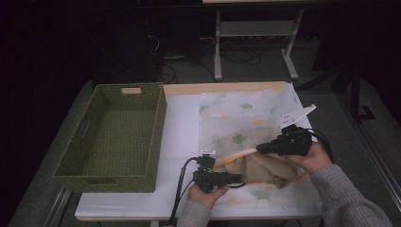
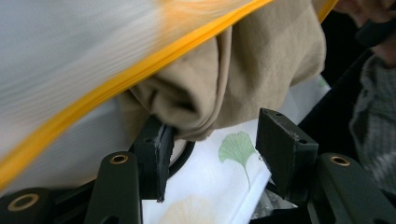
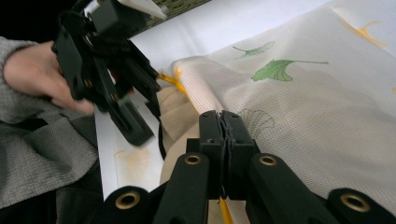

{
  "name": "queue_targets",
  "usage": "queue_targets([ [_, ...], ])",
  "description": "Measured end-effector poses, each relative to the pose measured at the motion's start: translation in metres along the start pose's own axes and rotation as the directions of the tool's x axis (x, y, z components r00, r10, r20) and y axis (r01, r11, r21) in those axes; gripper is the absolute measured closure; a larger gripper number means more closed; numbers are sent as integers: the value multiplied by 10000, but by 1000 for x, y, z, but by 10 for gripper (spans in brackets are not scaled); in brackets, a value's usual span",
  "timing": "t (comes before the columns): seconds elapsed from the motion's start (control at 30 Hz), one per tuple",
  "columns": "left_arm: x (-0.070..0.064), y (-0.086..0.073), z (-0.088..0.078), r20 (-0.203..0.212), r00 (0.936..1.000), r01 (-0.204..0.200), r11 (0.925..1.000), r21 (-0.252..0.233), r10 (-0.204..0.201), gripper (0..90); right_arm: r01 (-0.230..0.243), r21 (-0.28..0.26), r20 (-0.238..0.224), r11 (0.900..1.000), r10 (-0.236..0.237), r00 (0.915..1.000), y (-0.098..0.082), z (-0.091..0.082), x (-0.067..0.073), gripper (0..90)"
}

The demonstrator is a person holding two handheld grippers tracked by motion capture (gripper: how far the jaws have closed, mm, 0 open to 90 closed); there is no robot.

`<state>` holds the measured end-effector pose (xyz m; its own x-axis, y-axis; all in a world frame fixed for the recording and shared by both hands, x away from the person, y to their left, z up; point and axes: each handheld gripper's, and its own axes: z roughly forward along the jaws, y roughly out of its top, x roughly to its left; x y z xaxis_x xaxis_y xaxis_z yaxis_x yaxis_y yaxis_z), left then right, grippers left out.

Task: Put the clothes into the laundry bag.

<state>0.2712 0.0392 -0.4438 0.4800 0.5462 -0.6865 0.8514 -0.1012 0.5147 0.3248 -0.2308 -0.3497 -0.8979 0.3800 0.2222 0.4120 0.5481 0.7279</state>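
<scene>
Right claw (image 3: 222, 126) is clamped on the yellow-edged opening of the white leaf-printed mesh bag (image 1: 246, 118). Left claw (image 2: 210, 144) stands apart, one pad touching the crumpled beige cloth garment (image 2: 233, 79) at the bag's mouth.

Bag mouth: the beige cloth (image 1: 259, 170) bulges out at the mesh bag's (image 1: 246, 120) near edge and blocks entry there.
Left gripper (image 1: 236, 178): at 6 o'clock of the table (image 1: 182, 123), jaws apart around the cloth's fold, with a gap on one side.
Right gripper (image 1: 261, 149): at 4 o'clock, pinching the yellow-edged flap (image 3: 205, 100); it bars that side.
Basket (image 1: 113, 135): walls off the 9 o'clock side; its inside gives open room.
Middle strip: bare white cover between basket and bag, free passage toward 12 o'clock.
</scene>
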Motion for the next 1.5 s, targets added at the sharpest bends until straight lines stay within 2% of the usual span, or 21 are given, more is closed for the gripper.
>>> queue_targets([
  [0.07,-3,1,11,-302,9995,-58,10000,-39,57,454,74,70,-49,9999,-74,10000,2,4,2,878],
  [0.13,-3,2,16,-452,9990,50,9998,-212,-59,477,152,106,-59,9998,-152,9999,2,5,4,878],
  [0.17,-1,4,20,-902,9959,19,9987,-504,-65,506,177,132,-49,9998,-176,9998,3,5,4,878],
  [0.27,4,7,24,-1230,9916,264,9934,-1113,-401,631,209,138,-52,9997,-208,9998,1,3,6,878],
  [0.3,5,8,24,-1271,9910,276,9923,-1211,-431,671,200,137,-41,9997,-200,9998,1,2,6,878],
  [0.47,10,15,26,-1175,9901,560,9843,-1671,-763,682,225,140,-96,9996,-224,9997,1,1,7,878],
  [0.57,6,11,23,-1199,9919,246,9894,-1432,-420,640,185,193,-96,9996,-183,9998,0,2,5,879],
  [0.63,4,7,17,-1029,9943,143,9925,-1213,-269,596,148,188,-58,9997,-147,9999,-1,1,4,878],
  [0.73,-2,0,7,-1082,9941,-176,9963,-842,84,539,103,153,6,9998,-103,9999,-2,-1,2,877],
  [0.8,-4,-2,0,-1117,9928,-488,9973,-553,424,537,48,176,64,9998,-49,10000,-3,-2,1,877],
  [0.93,-3,-6,-10,-644,9973,-378,9989,-263,361,569,57,149,96,9999,-58,9999,-4,-2,1,877],
  [0.97,-3,-8,-10,-459,9985,-288,9996,-56,285,581,54,156,101,9999,-56,9999,-4,-2,1,876],
  [1.07,-3,-16,-9,-644,9967,-451,9974,561,487,613,37,186,113,9998,-39,9999,-4,-2,2,876],
  [1.1,-1,-20,-9,-611,9974,-332,9970,696,374,627,34,189,106,9998,-36,9999,-4,-2,2,876],
  [1.13,0,-22,-9,-659,9974,-232,9972,705,279,627,35,183,123,9998,-38,9999,-4,-2,2,876],
  [1.23,6,-25,-14,-1368,9904,-146,9991,407,201,616,41,194,116,9998,-43,9999,-4,-2,2,876],
  [1.33,13,-22,-11,-1281,9915,259,9995,187,-233,614,78,171,80,9998,-79,9999,-3,-1,3,876],
  [1.43,12,-17,-4,-1213,9923,240,9997,22,-236,605,131,187,46,9997,-132,9999,-2,0,5,876],
  [1.47,10,-15,-1,-1290,9913,245,9997,-83,-254,597,140,189,44,9997,-141,9999,-2,1,5,876],
  [1.5,7,-13,2,-1452,9894,78,9999,-112,-93,587,155,177,33,9997,-155,9999,-2,1,5,876],
])
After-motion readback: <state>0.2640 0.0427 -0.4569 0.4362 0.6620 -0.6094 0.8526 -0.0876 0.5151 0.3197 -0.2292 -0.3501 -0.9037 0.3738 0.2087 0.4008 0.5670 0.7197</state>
